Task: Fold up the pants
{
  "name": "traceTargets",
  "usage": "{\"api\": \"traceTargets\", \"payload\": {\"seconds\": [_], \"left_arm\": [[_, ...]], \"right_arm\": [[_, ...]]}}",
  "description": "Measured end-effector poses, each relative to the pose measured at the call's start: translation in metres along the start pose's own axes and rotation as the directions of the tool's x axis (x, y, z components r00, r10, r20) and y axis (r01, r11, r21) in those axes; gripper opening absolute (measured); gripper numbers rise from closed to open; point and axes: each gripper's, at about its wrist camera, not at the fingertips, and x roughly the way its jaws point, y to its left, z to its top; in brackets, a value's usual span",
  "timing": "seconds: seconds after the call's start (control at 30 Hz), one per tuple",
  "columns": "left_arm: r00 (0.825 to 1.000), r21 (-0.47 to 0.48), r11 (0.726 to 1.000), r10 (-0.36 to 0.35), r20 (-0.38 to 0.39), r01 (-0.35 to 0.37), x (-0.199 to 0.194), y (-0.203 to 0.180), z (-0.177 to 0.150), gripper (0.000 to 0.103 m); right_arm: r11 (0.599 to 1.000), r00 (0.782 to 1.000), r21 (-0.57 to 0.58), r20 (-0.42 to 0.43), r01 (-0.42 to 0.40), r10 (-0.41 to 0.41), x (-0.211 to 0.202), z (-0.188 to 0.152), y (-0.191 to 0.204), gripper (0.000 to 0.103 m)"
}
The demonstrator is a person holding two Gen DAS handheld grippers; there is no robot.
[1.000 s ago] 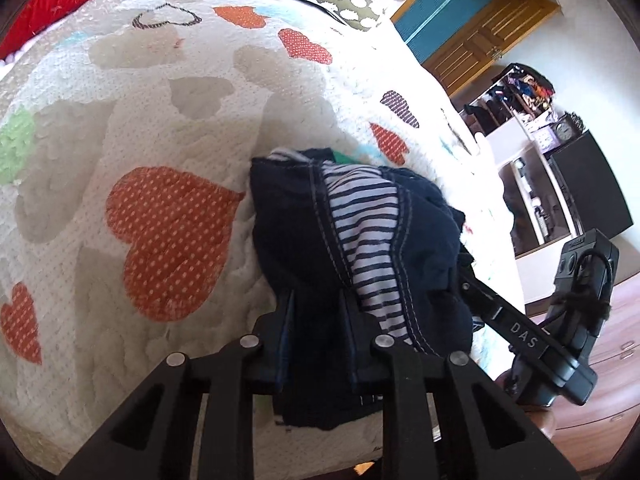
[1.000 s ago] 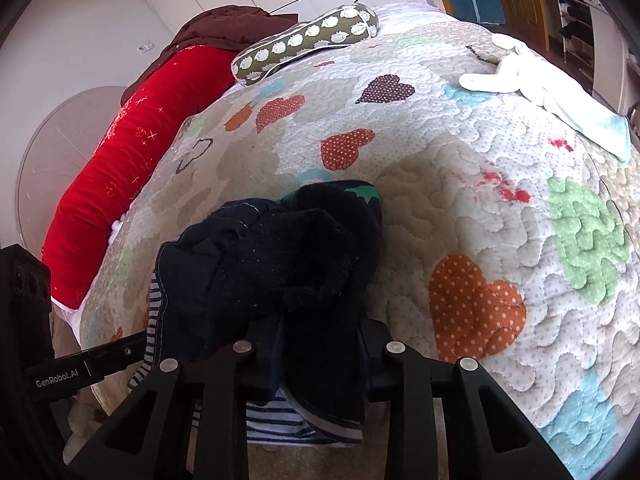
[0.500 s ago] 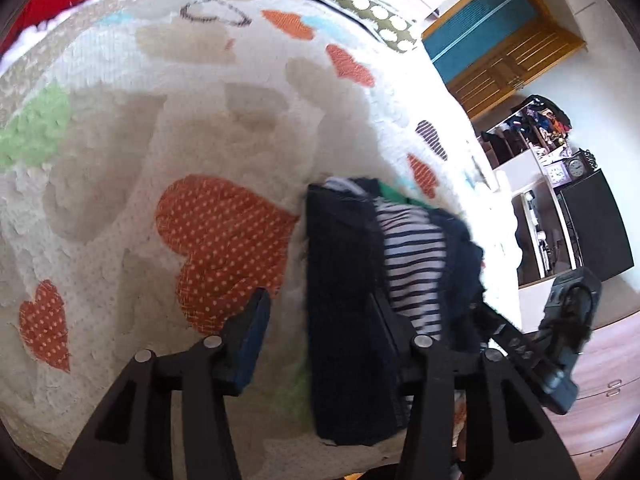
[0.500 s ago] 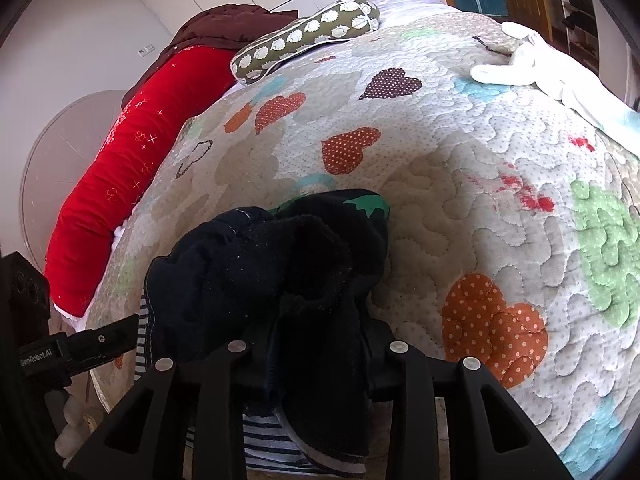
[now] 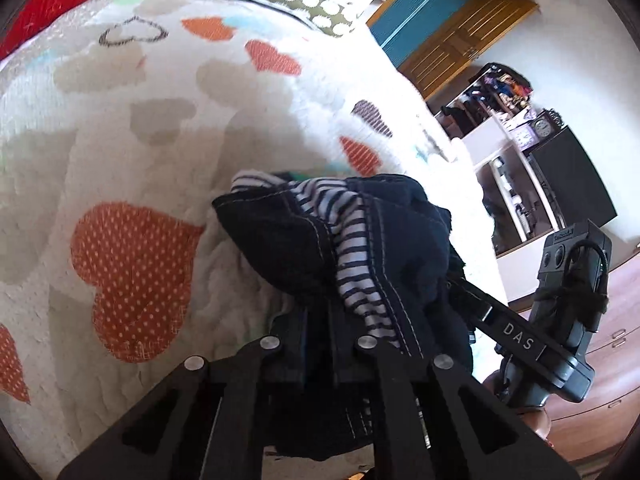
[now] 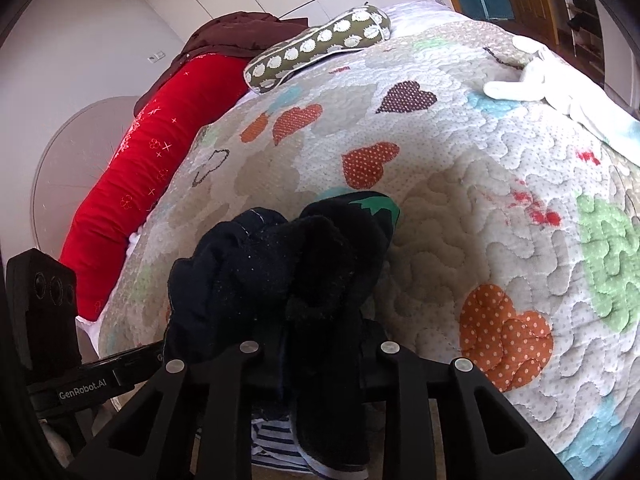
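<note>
Pants (image 5: 352, 248), navy with a striped lining, hang bunched between both grippers over the heart quilt's (image 5: 132, 128) edge. Left gripper (image 5: 320, 360) and right gripper (image 6: 316, 364) each clamp fabric; uneven pulling could twist the bundle or drop it off the bed.

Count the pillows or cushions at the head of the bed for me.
2 show in the right wrist view: a long red bolster along the far-left edge, and an olive cushion with white dots right of it, at the top. More may lie beneath the brown cloth.
</note>
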Motion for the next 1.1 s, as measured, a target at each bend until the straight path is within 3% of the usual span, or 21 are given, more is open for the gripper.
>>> {"api": "traceTargets", "payload": {"seconds": [0.13,0.3,0.6,0.67,0.77,0.8,0.9,1.0,1.07,1.1], "left_arm": [[0.999,-0.006,1.000,0.001,0.040,-0.001,-0.011,0.001,0.020,0.008],[0.995,0.014,0.998,0.052,0.089,-0.054,-0.014,0.003,0.057,0.008],[0.992,-0.037,0.993,0.117,0.045,-0.115,0.026,0.032,0.098,0.008],[0.991,-0.066,0.989,0.136,0.009,-0.135,0.037,0.043,0.099,0.008],[0.991,-0.078,0.988,0.137,0.000,-0.137,0.035,0.049,0.091,0.009],[0.989,-0.075,0.987,0.145,0.004,-0.145,0.032,0.049,0.087,0.009],[0.984,-0.068,0.982,0.178,0.014,-0.176,0.017,0.044,0.074,0.011],[0.979,-0.058,0.979,0.198,0.054,-0.195,-0.003,0.039,0.060,0.022],[0.974,-0.062,0.977,0.209,0.088,-0.204,-0.017,0.036,0.051,0.034],[0.971,-0.068,0.976,0.215,0.106,-0.208,-0.024,0.035,0.046,0.035]], "right_arm": [[0.999,0.999,-0.022,0.042,-0.023,0.024,-0.005,0.021,0.014,0.026],[0.998,0.997,-0.058,0.077,-0.026,0.031,0.004,0.054,0.032,0.026],[1.000,0.999,-0.024,0.045,0.001,0.000,0.063,0.093,0.022,0.026],[1.000,0.999,-0.013,0.029,0.026,-0.026,0.075,0.096,0.015,0.028],[0.996,0.996,0.028,-0.016,0.084,-0.084,0.094,0.094,-0.004,0.041],[0.996,0.997,0.052,-0.018,0.077,-0.076,0.094,0.094,-0.011,0.046],[0.994,0.998,0.089,-0.012,0.064,-0.063,0.083,0.096,-0.020,0.047],[0.994,0.995,0.079,0.060,0.072,-0.077,0.059,0.101,-0.010,0.047],[0.998,0.994,0.046,0.107,0.032,-0.037,0.044,0.102,0.007,0.047],[1.000,0.993,0.018,0.118,0.014,-0.017,0.039,0.101,0.018,0.047]]}}
